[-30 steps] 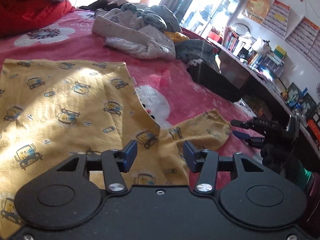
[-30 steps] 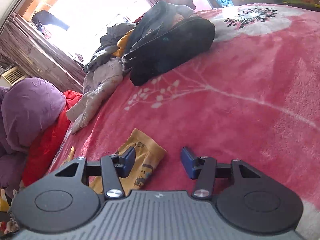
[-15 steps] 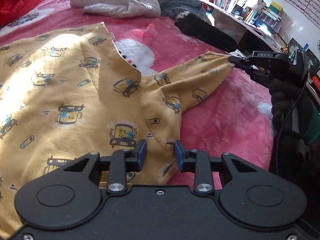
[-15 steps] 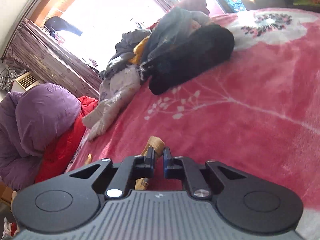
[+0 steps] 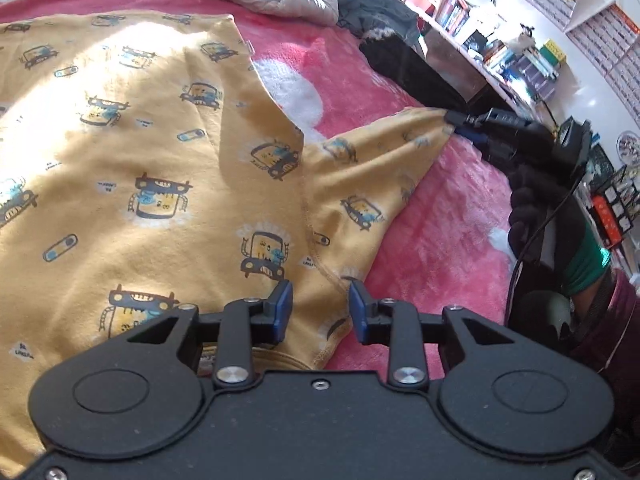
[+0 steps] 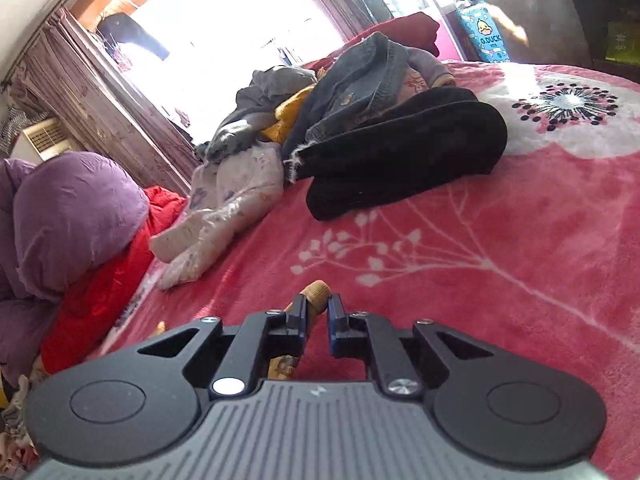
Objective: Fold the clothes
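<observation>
A yellow shirt (image 5: 168, 168) printed with little cartoon cars lies spread on a pink blanket (image 5: 432, 240) covering the bed, its body flat and one sleeve (image 5: 372, 176) stretched out toward the right side of the left wrist view. The left gripper (image 5: 320, 310) hovers low over the shirt near the armpit seam, its blue pads apart with the yellow cloth lying under and between them; neither pad presses the fabric. At the far end of the sleeve the right gripper (image 5: 460, 124), held by a hand in a black glove (image 5: 536, 208) with a green cuff, has the cuff of the sleeve between its fingers. In the right wrist view the right gripper (image 6: 318, 320) shows a narrow gap: the rolled sleeve end (image 6: 316, 294) rests against the left pad, while the right pad stands just clear of it, the jaws having just been opening around the cloth. Farther back on the blanket lies a heap of other clothes (image 6: 320, 120), with a black garment (image 6: 400, 160) in front of it. A purple pillow (image 6: 76, 216) and a red quilt (image 6: 104, 292) lie at the left edge of the bed.
</observation>
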Motion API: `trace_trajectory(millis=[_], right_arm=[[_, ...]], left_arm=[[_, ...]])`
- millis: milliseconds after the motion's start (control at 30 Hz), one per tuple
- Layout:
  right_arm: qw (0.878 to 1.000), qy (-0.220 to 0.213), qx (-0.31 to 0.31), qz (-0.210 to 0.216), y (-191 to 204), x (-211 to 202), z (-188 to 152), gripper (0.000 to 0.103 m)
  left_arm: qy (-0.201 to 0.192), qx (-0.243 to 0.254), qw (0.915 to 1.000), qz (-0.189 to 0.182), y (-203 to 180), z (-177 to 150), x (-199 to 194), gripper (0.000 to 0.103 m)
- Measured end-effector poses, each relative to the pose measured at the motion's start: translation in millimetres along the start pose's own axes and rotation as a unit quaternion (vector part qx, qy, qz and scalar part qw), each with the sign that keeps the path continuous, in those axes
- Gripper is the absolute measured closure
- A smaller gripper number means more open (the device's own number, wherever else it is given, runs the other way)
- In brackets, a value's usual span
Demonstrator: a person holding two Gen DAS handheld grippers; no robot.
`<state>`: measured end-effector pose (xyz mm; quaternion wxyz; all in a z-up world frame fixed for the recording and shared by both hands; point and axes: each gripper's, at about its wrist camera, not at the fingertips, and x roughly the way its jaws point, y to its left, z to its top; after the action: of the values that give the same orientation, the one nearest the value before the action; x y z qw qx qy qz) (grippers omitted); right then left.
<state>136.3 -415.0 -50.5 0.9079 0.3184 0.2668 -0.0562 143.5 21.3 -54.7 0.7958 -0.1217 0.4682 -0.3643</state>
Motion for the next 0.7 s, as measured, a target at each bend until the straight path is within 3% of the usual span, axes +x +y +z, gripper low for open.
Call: trace_trajectory(millis=[33,67,133,267,400,500,600,700], right_arm=[[1.000,0.010,0.008,-0.013,-4.7,2.6,-3.2,0.055],[1.000,0.015,0.022,-0.015,-10.6,2.2,-6.7,0.053],[0.999,0.018,0.043,-0.009,-16.4,-5.7,-12.8,0.053],[0.996,0.032,0.083,0.008,-23.1,-21.4,-27.1,0.052],[0.985,0.102,0.117,0.070,-1.4,-21.1,-65.9,0.053],[0.978,0.141,0.113,0.107,27.2,-20.1,-93.8,0.053],[0.971,0.170,0.112,0.124,47.5,-21.6,-116.0,0.053],[0.969,0.172,0.123,0.126,53.9,-26.4,-128.3,0.053]], left_arm=[[-0.008,-0.004,1.0000,-0.004,1.0,1.8,-2.9,0.073],[-0.016,-0.008,0.9998,-0.009,2.0,3.2,-6.1,0.073],[-0.029,-0.014,0.9993,-0.017,3.5,6.0,-12.9,0.072],[-0.039,0.009,0.9992,0.003,1.3,7.2,-23.0,0.072],[-0.053,0.098,0.9935,0.024,-24.3,-4.1,-28.0,0.072],[-0.058,0.191,0.9784,0.054,-56.3,-25.2,-19.0,0.071],[-0.063,0.277,0.9535,0.102,-84.7,-47.8,-5.0,0.071],[-0.069,0.338,0.9286,0.138,-96.2,-62.1,6.7,0.071]])
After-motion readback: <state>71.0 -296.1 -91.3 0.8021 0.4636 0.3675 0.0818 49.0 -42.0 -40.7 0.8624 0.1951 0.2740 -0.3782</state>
